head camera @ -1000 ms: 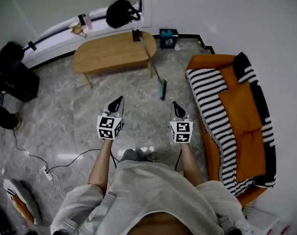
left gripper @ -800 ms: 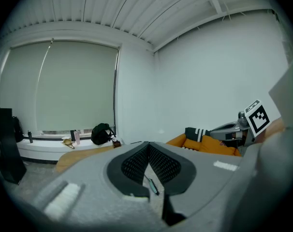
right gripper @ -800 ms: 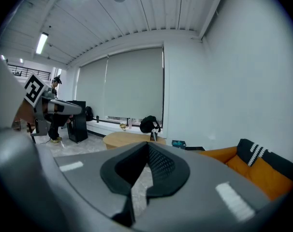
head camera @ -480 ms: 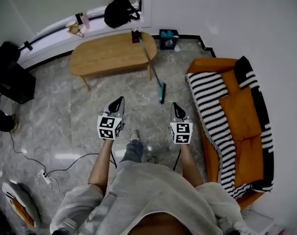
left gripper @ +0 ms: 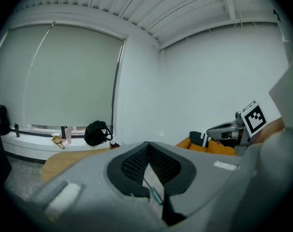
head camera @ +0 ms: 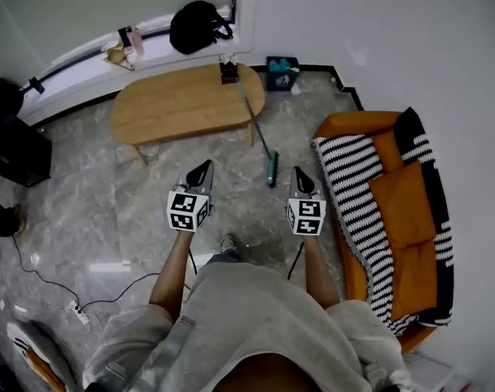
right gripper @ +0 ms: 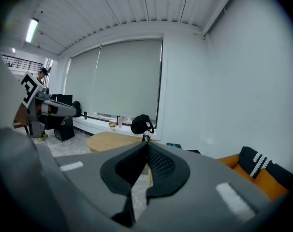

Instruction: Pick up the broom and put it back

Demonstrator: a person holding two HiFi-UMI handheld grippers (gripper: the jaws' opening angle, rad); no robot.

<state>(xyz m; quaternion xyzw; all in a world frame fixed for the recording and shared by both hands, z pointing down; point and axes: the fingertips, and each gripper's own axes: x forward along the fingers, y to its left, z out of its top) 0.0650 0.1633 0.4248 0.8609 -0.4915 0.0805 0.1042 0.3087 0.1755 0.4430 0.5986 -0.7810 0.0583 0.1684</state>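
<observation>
The broom (head camera: 271,170) has a teal head on the floor and a thin handle that leans up against the right end of the oval wooden table (head camera: 174,104). My left gripper (head camera: 205,167) and right gripper (head camera: 297,172) hang side by side above the floor, short of the broom head, which lies between them and slightly ahead. Both are shut and hold nothing. In the left gripper view the teal head (left gripper: 156,195) shows below the closed jaws of the left gripper (left gripper: 148,144). The right gripper (right gripper: 147,145) points at the table.
An orange sofa with a black-and-white striped blanket (head camera: 370,194) stands on the right. A black backpack (head camera: 194,24) sits on the window ledge. A teal box (head camera: 282,70) is by the wall. A cable and power strip (head camera: 76,313) lie at the left.
The person has walked forward, both grippers carried along. The table, the broom and the sofa have come nearer, and the broom head now lies close ahead of the grippers.
</observation>
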